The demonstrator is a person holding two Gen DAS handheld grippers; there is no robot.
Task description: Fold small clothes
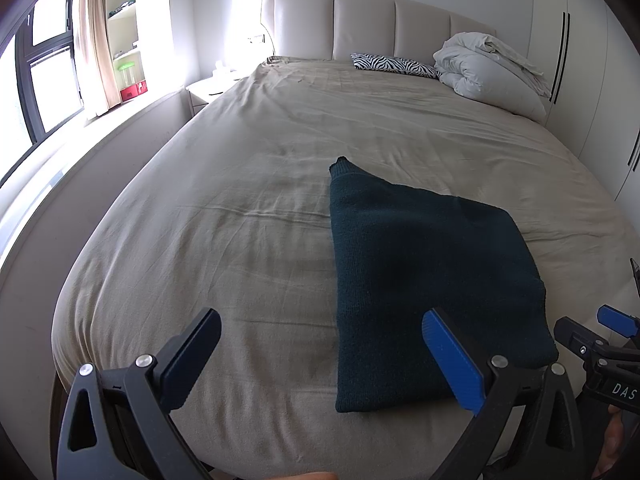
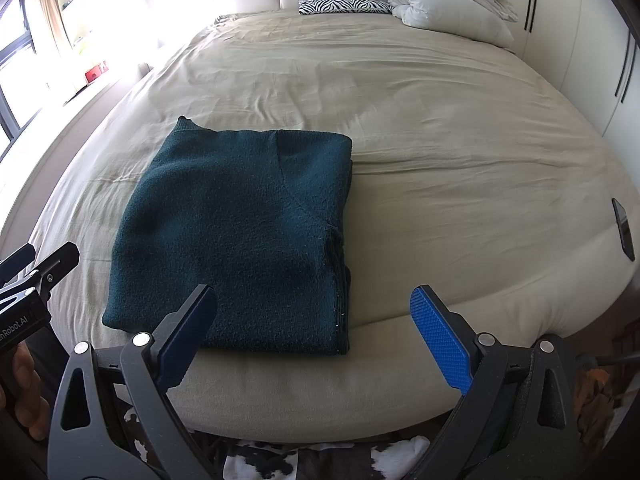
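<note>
Now the dark green knitted garment (image 2: pixel 244 232), folded into a rectangle, lies flat on the beige bedsheet (image 2: pixel 440 128) near the bed's foot. Both the left gripper (image 1: pixel 320 344) and right gripper (image 2: pixel 316 320) hover just before it, jaws spread wide, touching nothing.

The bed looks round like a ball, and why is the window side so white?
Left wrist view: the fisheye lens bends the bed edges into curves; daylight from the window washes out the wall beside it. Right wrist view: same bending, glare whites out the top left corner, and the sweater stays sharp.
</note>
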